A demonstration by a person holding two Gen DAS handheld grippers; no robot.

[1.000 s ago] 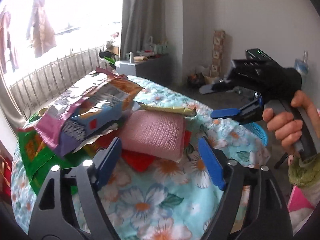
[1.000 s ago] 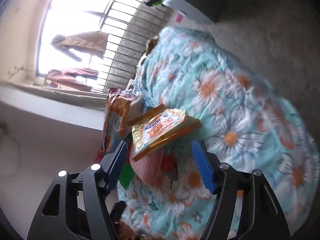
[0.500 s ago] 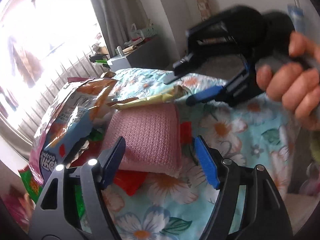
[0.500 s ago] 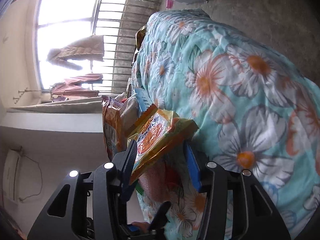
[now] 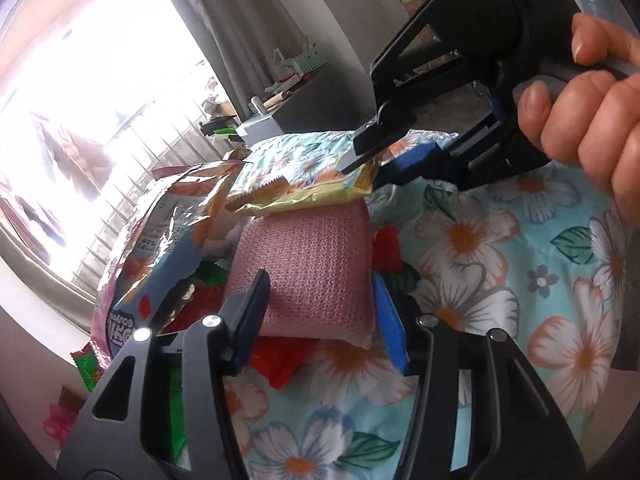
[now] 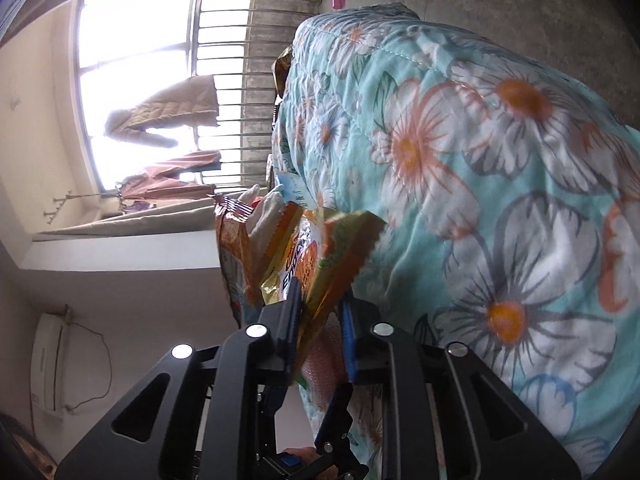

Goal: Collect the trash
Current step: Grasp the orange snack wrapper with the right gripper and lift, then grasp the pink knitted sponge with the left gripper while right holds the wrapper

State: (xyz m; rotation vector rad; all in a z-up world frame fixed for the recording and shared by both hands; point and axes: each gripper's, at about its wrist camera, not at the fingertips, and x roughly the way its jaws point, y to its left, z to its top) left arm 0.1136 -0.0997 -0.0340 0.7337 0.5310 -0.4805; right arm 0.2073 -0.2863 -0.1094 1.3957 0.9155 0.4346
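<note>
A heap of snack wrappers lies on a floral quilt (image 5: 500,280). My right gripper (image 5: 370,168) is shut on the corner of a yellow-orange snack packet (image 5: 304,196), which also shows pinched in the right wrist view (image 6: 316,264). My left gripper (image 5: 320,312) is open, its blue fingers on either side of a pink mesh packet (image 5: 308,264) lying just under the yellow one. A large foil chip bag (image 5: 168,240) lies to the left, and a red wrapper (image 5: 280,360) sits under the pink packet.
A green wrapper (image 5: 92,368) lies at the heap's left edge. A grey cabinet (image 5: 272,120) with clutter stands behind the bed by the barred window (image 6: 224,80). The quilt's edge drops to a grey floor (image 6: 520,8).
My right gripper has closed on the yellow-orange packet's corner. My left gripper has moved closer, and its fingers now straddle the pink packet.
</note>
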